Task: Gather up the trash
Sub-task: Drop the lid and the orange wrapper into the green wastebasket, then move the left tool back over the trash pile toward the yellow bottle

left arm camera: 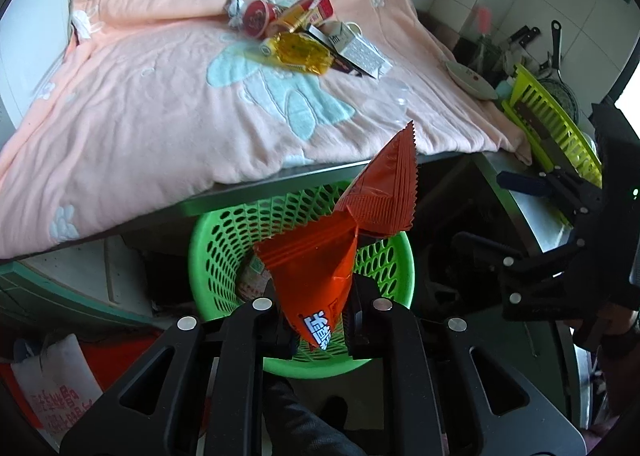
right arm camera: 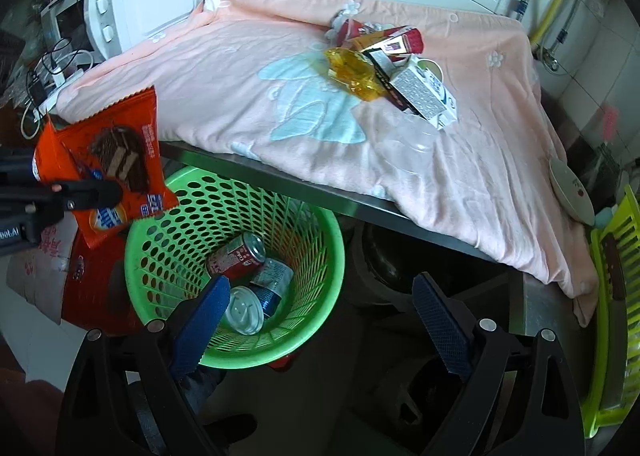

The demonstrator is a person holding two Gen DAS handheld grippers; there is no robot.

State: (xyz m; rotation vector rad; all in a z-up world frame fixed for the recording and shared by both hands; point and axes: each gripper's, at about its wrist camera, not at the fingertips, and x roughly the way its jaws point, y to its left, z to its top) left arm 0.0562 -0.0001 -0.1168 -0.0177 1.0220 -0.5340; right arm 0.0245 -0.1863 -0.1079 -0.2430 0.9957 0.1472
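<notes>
**Orange Wrapper Over the Green Basket**

Kitchen counter [right arm camera: 400, 212] was covered by a soft pink blanket [left arm camera: 140, 108] with pale blue shapes on it. White wall tiles stood behind it, and a white microwave [right arm camera: 136, 4] sat at about ten o'clock in the right camera's view.

On the blanket lay a small heap of trash [left arm camera: 304, 40]: a shiny yellow wrapper [right arm camera: 354, 74], a red box [right arm camera: 402, 42], a grey and white carton [right arm camera: 424, 98] and a round red lid [left arm camera: 256, 18]. In the left camera's view the heap sat at twelve o'clock, well apart from the basket.

Below the counter's edge stood a green basket [right arm camera: 320, 240] full of holes. Two cans [right arm camera: 240, 256] and a round white lid [right arm camera: 242, 310] lay in its bottom.

The left gripper [left arm camera: 316, 316] pointed down over the basket. An orange snack wrapper [left arm camera: 320, 268] stuck up between its fingers, with a picture of a chocolate bar on it. From the pictures I could not tell if the tongs were pinching it or had let go. From the right camera, the wrapper hung at nine o'clock, just above the basket's rim.

The right gripper [right arm camera: 320, 320] had blue pads [right arm camera: 440, 330]. Its tongs stood wide apart with nothing between them, hanging near the basket's six o'clock side.

A yellow-green dish rack [right arm camera: 608, 296] stood at three o'clock, just beside the blanket's end.
</notes>
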